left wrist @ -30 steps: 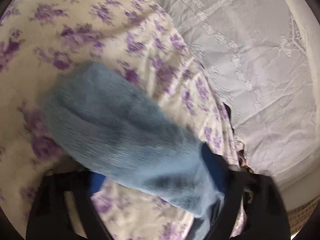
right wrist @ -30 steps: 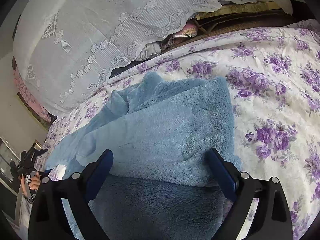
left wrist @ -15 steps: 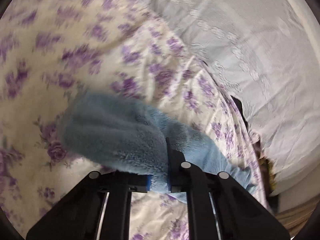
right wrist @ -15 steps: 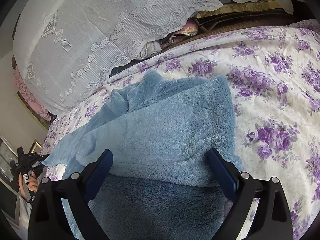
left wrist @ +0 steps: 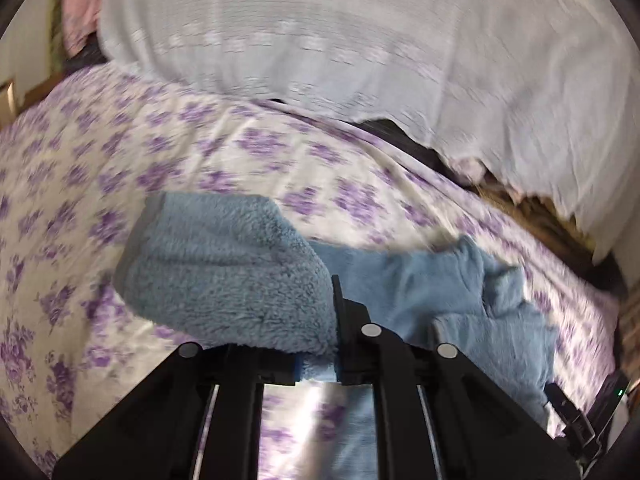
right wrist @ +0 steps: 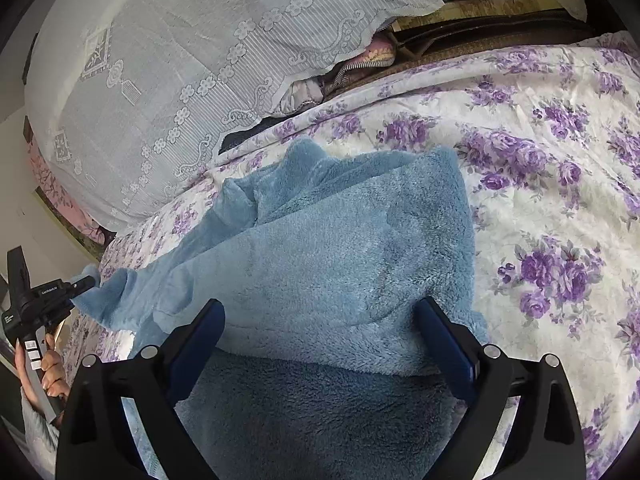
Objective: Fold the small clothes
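Observation:
A fluffy light-blue garment (right wrist: 340, 248) lies partly folded on the floral bedsheet (right wrist: 540, 184). My left gripper (left wrist: 320, 364) is shut on a thick end of the garment (left wrist: 224, 272) and holds it a little above the sheet. The rest of the garment trails to the right in the left wrist view. In the right wrist view the left gripper (right wrist: 86, 280) shows at the far left, pinching a stretched corner. My right gripper (right wrist: 320, 344) is open, its blue pads (right wrist: 444, 348) spread on either side of the folded cloth beneath it.
A white lace cover (right wrist: 180, 60) drapes a high mound along the far side of the bed, also seen in the left wrist view (left wrist: 360, 40). A dark gap with bundled fabric (right wrist: 352, 68) lies between it and the sheet.
My left gripper closed on the garment's end, then swung round and drew it out sideways. The right gripper stayed open and still over the folded part.

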`<state>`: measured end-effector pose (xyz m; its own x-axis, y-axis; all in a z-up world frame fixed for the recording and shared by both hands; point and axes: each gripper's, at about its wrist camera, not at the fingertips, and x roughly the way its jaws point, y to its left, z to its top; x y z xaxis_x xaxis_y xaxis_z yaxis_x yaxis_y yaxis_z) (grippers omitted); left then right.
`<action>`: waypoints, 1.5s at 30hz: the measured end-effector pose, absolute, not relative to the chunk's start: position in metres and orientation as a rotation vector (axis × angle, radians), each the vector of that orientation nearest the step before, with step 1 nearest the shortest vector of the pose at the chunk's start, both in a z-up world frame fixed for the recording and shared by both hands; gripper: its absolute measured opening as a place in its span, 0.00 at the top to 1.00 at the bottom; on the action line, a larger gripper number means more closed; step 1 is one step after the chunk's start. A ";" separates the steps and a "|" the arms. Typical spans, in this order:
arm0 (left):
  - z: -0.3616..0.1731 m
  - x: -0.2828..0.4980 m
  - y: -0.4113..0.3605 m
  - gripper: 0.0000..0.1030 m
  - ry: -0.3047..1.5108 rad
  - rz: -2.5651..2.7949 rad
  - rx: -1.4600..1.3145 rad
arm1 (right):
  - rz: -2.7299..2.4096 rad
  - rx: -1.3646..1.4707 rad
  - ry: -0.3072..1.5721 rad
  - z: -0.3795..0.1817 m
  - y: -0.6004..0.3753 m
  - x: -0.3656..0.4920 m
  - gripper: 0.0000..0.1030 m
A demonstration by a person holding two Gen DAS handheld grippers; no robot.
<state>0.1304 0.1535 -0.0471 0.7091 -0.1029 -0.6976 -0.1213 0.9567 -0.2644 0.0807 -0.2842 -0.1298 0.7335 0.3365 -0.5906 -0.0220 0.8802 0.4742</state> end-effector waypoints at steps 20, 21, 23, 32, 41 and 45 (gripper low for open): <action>-0.044 0.159 -0.047 0.91 0.852 -0.158 -0.079 | 0.277 0.809 0.678 -0.122 -0.337 0.086 0.03; -0.045 0.159 -0.054 0.91 0.853 -0.165 -0.071 | 0.261 0.828 0.665 -0.121 -0.345 0.085 0.03; -0.049 0.160 -0.072 0.91 0.861 -0.185 -0.059 | 0.238 0.860 0.655 -0.122 -0.356 0.084 0.03; -0.093 0.158 -0.141 0.90 0.937 -0.254 0.051 | 0.229 0.917 0.653 -0.128 -0.367 0.084 0.03; -0.100 0.133 -0.151 0.13 0.931 -0.335 0.136 | 0.219 0.910 0.661 -0.130 -0.365 0.088 0.03; -0.088 0.110 -0.127 0.10 0.892 -0.327 0.219 | 0.224 0.898 0.657 -0.128 -0.363 0.088 0.04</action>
<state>0.1100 -0.1274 -0.0883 0.5831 -0.1871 -0.7906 0.3673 0.9287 0.0511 0.0883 -0.3630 -0.1281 0.7838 0.4438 -0.4344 0.0858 0.6154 0.7836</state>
